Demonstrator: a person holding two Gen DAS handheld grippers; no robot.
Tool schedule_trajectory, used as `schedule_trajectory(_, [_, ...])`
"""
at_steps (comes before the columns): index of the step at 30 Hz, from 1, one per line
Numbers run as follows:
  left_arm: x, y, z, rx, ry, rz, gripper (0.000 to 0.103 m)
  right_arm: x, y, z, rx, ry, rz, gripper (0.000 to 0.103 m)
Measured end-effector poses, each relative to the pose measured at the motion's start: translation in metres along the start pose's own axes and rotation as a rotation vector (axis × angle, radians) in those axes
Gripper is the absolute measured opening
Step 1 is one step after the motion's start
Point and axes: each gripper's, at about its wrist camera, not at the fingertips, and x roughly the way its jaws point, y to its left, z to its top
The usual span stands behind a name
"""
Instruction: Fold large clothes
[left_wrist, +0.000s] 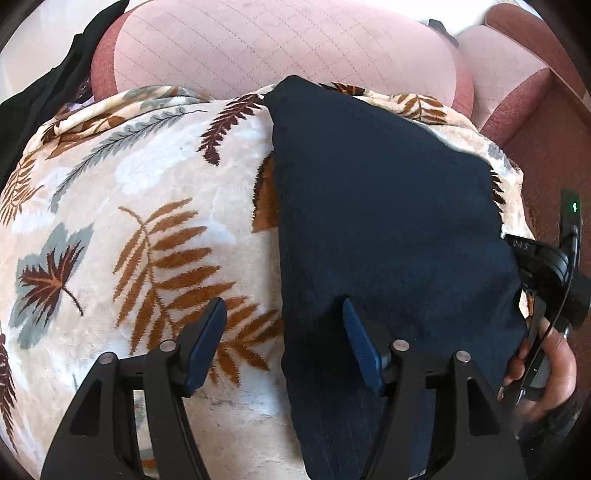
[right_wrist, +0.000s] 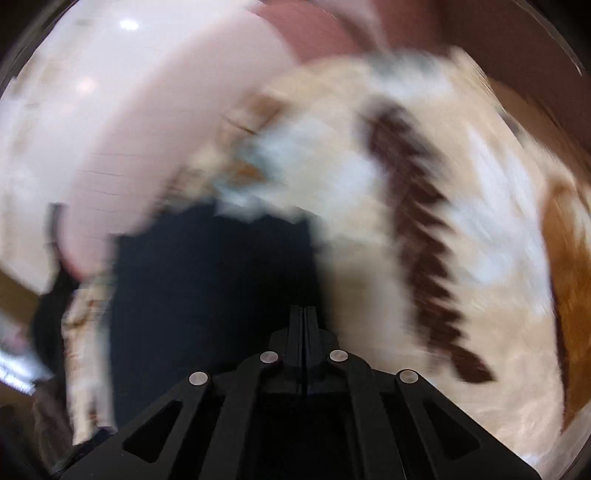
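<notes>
navy garment (left_wrist: 388, 221) lies folded flat on the leaf-print blanket (left_wrist: 129, 221) over the sofa (left_wrist: 277, 48), so left tongs (left_wrist: 284, 343) hang spread and empty straddling its left edge, right tongs (right_wrist: 303, 332) closed on nothing, probably repositioning for the next fold.

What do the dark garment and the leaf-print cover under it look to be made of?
Dark navy garment: probably a matte woven cloth, with faint lengthwise lines and crisp flat edges. Leaf-print blanket: looks like plush fleece, with soft sheen and fuzzy pile blurring the leaf outlines.
</notes>
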Motion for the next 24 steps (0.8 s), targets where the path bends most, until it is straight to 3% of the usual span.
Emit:
schedule_trajectory(5, [-0.007,0.004,-0.005,0.012,-0.003,0.009,0.064,-0.047,-0.024,-0.015,0.1,-0.082,0.228,0.008])
schedule_trajectory(6, [-0.01,0.006,-0.008,0.009,-0.003,0.002,0.064,-0.059,-0.023,-0.021,0.087,-0.086,0.283,0.017])
schedule_trajectory(7, [-0.015,0.011,-0.012,-0.001,-0.006,-0.005,0.064,-0.068,-0.021,-0.029,0.063,-0.082,0.326,0.036])
schedule_trajectory(8, [-0.018,0.015,-0.016,-0.013,-0.01,-0.011,0.064,-0.074,-0.019,-0.034,0.043,-0.08,0.343,0.048])
schedule_trajectory(9, [-0.02,0.019,-0.02,-0.025,-0.01,-0.017,0.064,-0.08,-0.016,-0.044,0.013,-0.072,0.348,0.068])
schedule_trajectory(10, [-0.022,0.023,-0.025,-0.041,-0.003,-0.028,0.064,-0.082,-0.013,-0.052,-0.004,-0.061,0.342,0.07])
schedule_trajectory(12, [-0.023,0.029,-0.036,-0.073,0.023,-0.046,0.064,-0.081,-0.006,-0.072,-0.058,0.006,0.348,0.069])
schedule_trajectory(14, [-0.024,0.031,-0.046,-0.087,0.04,-0.069,0.065,-0.083,-0.002,-0.085,-0.116,0.035,0.358,0.032])
schedule_trajectory(15, [-0.023,0.029,-0.051,-0.084,0.046,-0.071,0.065,-0.091,0.003,-0.093,-0.177,0.003,0.331,0.004])
schedule_trajectory(18, [-0.014,0.018,-0.062,-0.047,0.058,-0.045,0.068,-0.095,-0.011,-0.102,-0.179,-0.063,0.259,0.004])
schedule_trajectory(21, [-0.016,0.012,-0.061,-0.016,0.063,-0.024,0.068,-0.061,-0.036,-0.101,-0.055,0.044,0.235,0.004])
schedule_trajectory(24, [-0.03,0.02,-0.052,-0.033,0.025,-0.049,0.068,-0.079,-0.03,-0.091,-0.033,0.022,0.232,0.02])
